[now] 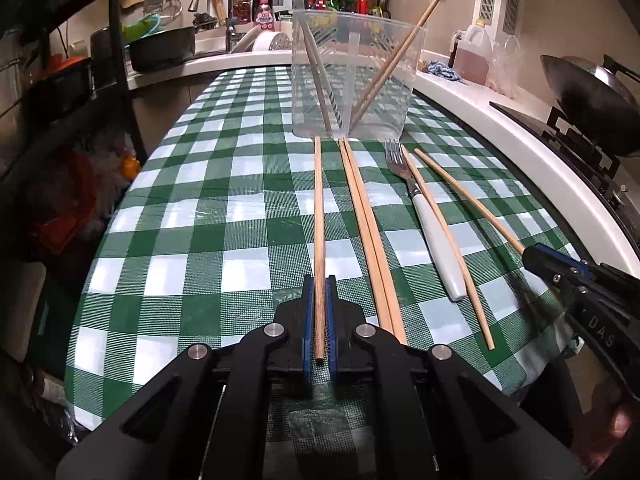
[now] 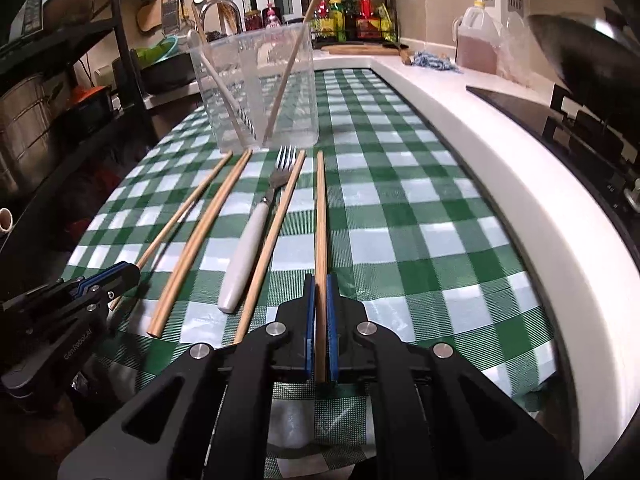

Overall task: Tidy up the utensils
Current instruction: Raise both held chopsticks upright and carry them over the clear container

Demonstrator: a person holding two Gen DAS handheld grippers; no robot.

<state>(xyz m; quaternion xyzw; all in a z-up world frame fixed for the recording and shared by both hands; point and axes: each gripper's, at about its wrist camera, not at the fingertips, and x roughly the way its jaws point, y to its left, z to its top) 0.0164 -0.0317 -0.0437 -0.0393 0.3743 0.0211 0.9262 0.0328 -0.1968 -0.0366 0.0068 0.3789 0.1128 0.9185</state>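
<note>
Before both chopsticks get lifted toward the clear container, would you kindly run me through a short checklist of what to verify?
1. Left gripper shut on the leftmost chopstick: ok.
2. Right gripper shut on the rightmost chopstick: ok.
3. Held sticks lie apart from their neighbours, the chopstick pair and the fork: ok.
4. Clear container upright, with room inside: ok.
5. Held sticks' far tips clear of the container's base: cannot tell, they end very close to it.
6. Grips firm enough for lifting: cannot tell.
</note>
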